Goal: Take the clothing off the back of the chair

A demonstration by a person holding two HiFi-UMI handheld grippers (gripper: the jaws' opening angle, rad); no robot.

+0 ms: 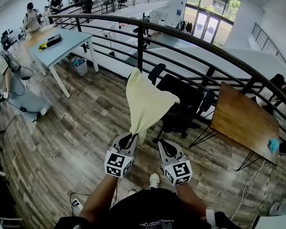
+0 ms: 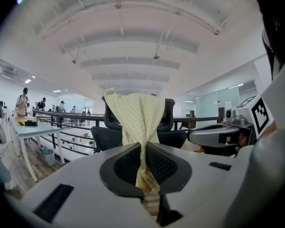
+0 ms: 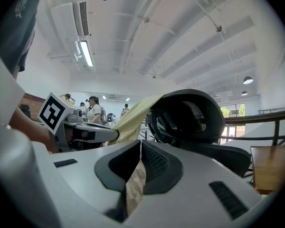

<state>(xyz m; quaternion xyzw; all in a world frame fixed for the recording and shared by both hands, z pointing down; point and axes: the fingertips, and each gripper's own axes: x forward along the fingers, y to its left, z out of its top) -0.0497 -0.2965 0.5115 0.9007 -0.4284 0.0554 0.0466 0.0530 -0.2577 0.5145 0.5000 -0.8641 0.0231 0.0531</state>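
Observation:
A pale yellow checked cloth (image 1: 145, 101) stretches from the top of a black office chair (image 1: 183, 106) down toward me. My left gripper (image 1: 129, 138) is shut on the cloth's lower end. In the left gripper view the cloth (image 2: 133, 113) runs up from between the pads of the left gripper (image 2: 143, 145) and drapes over the chair back (image 2: 168, 113). My right gripper (image 1: 164, 143) hovers beside the left one, apart from the cloth. In the right gripper view its jaws (image 3: 140, 144) meet at the tips with nothing between them, facing the chair's headrest (image 3: 190, 115).
A curved black railing (image 1: 181, 32) runs behind the chair. A wooden table (image 1: 243, 123) stands to the right and a light table (image 1: 62, 44) with a bin (image 1: 80, 67) to the far left. People stand at the left. My shoe (image 1: 154, 179) is on the wood floor.

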